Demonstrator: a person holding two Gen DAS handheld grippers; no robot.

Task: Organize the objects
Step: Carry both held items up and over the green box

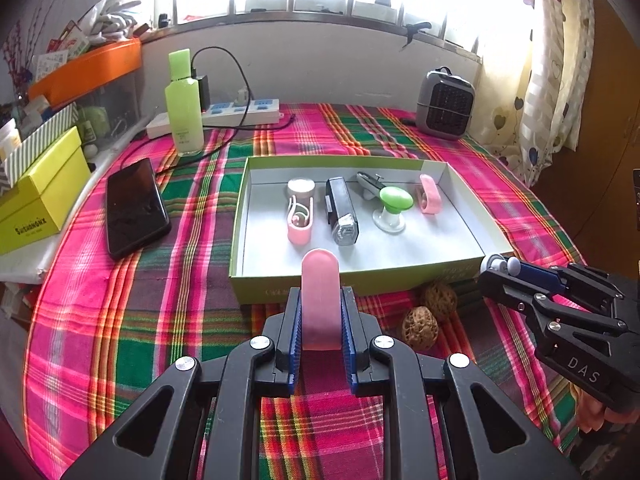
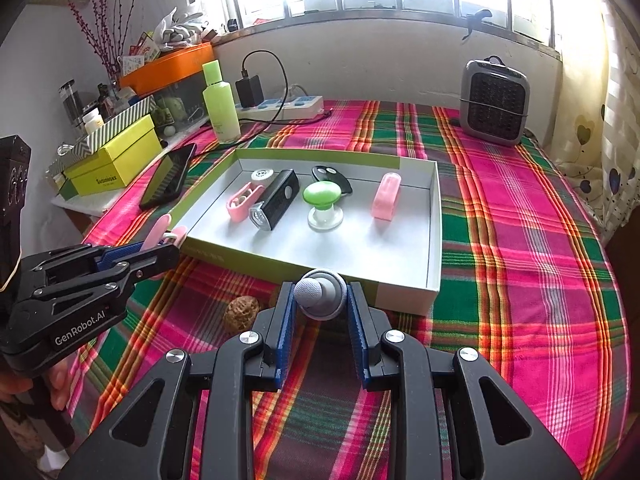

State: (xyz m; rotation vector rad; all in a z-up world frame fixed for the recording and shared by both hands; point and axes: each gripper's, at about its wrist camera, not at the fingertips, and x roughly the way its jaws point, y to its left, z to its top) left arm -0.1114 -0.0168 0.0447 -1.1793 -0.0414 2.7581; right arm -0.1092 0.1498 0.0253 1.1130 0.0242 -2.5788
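Note:
A shallow green-edged box (image 1: pixel 460 196) (image 2: pixel 434 216) sits on the plaid cloth. It holds a pink clip (image 1: pixel 299 220), a black flashlight (image 1: pixel 340 212), a green-topped knob (image 1: pixel 394 206), a dark key fob (image 2: pixel 330 176) and another pink clip (image 2: pixel 386 196). My left gripper (image 1: pixel 320 312) is shut on a pink clip (image 1: pixel 320 296), just short of the box's near wall; it also shows in the right wrist view (image 2: pixel 160 246). My right gripper (image 2: pixel 320 300) is shut on a small grey-white knob (image 2: pixel 320 292) at the box's near edge; it also shows in the left wrist view (image 1: pixel 500 270).
Two walnuts (image 1: pixel 420 326) lie on the cloth before the box. A black phone (image 1: pixel 134 208), a green bottle (image 1: pixel 184 104), a power strip (image 1: pixel 240 110) and yellow boxes (image 1: pixel 36 196) are at left. A small grey heater (image 1: pixel 444 104) stands at back right.

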